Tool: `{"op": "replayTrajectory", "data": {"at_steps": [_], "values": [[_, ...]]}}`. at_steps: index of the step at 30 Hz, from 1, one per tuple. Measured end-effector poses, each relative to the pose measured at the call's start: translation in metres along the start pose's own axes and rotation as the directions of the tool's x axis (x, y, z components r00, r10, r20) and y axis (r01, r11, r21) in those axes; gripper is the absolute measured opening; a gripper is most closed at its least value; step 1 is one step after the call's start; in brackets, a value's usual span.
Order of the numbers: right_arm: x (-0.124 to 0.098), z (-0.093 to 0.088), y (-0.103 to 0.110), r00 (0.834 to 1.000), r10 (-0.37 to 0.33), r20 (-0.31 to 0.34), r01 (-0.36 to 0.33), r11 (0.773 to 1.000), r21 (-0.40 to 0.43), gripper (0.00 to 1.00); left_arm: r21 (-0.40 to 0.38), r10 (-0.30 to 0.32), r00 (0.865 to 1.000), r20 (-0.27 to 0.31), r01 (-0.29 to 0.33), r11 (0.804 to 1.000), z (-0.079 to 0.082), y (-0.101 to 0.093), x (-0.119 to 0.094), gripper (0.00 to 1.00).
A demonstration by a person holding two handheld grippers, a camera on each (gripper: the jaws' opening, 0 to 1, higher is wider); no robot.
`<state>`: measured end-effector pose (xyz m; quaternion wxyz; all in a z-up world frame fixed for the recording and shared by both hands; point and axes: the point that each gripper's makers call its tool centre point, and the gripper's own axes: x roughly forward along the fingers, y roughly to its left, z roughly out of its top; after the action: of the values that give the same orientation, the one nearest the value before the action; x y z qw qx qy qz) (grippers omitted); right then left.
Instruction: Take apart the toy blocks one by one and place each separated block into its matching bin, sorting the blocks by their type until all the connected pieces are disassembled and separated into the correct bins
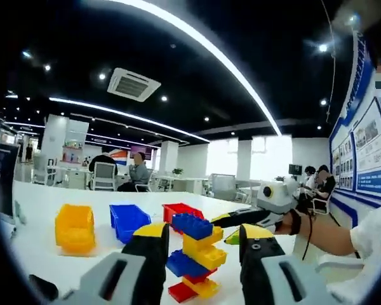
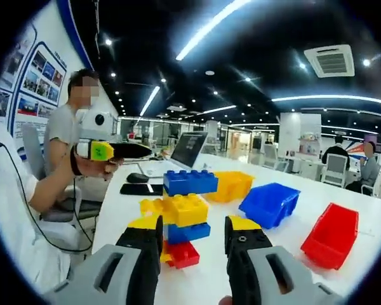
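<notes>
Jaws spread on both grippers; the block tower (image 1: 195, 259) (image 2: 181, 216) (uneven, multicoloured) stands between them, ungripped.

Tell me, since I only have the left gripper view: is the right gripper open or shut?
Observer: Open. In the right gripper view, the right gripper has its jaws well apart, with the block stack showing between them.
Operator: Where is my left gripper from that side?
Observer: The left gripper is held in a hand above the white table, clear of the stack.
Operator: Is anyone behind it?
Observer: Yes, a person in a grey shirt is by the poster wall.
</notes>
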<state>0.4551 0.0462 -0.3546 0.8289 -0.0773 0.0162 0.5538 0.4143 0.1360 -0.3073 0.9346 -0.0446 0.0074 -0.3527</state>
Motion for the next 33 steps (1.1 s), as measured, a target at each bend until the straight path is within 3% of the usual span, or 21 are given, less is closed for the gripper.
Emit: {"op": "replayTrajectory", "data": {"at_steps": [3,6,10,23,28,33], "values": [[0.005,-0.001,0.0,1.0,0.002,0.011,-0.002,1.0,0.002,0.4,-0.018,0.02,1.0,-0.006,-0.02,1.0,-0.001,-0.006,0.021,0.49],[0.01,-0.006,-0.003,1.0,-0.013,0.022,0.012,0.999,0.035,0.4,-0.011,0.076,0.996,-0.056,-0.077,0.997,-0.014,-0.007,0.045,0.56],[0.01,-0.005,-0.004,0.999,-0.018,0.042,0.015,0.998,0.053,0.39,-0.009,0.134,0.989,-0.064,-0.135,0.991,-0.022,-0.002,0.063,0.54],[0.013,-0.002,-0.001,0.998,-0.004,0.063,0.0,0.998,0.064,0.39,-0.033,0.193,0.978,-0.079,-0.196,0.98,-0.028,0.008,0.072,0.38],[0.017,-0.001,0.002,0.998,0.008,0.065,-0.013,0.998,0.064,0.4,-0.049,0.188,0.978,-0.085,-0.193,0.98,-0.03,0.008,0.072,0.27],[0.021,0.001,0.007,0.997,0.021,0.074,-0.025,0.998,0.062,0.37,-0.018,0.186,0.979,-0.082,-0.188,0.982,-0.029,0.007,0.072,0.25]]}}
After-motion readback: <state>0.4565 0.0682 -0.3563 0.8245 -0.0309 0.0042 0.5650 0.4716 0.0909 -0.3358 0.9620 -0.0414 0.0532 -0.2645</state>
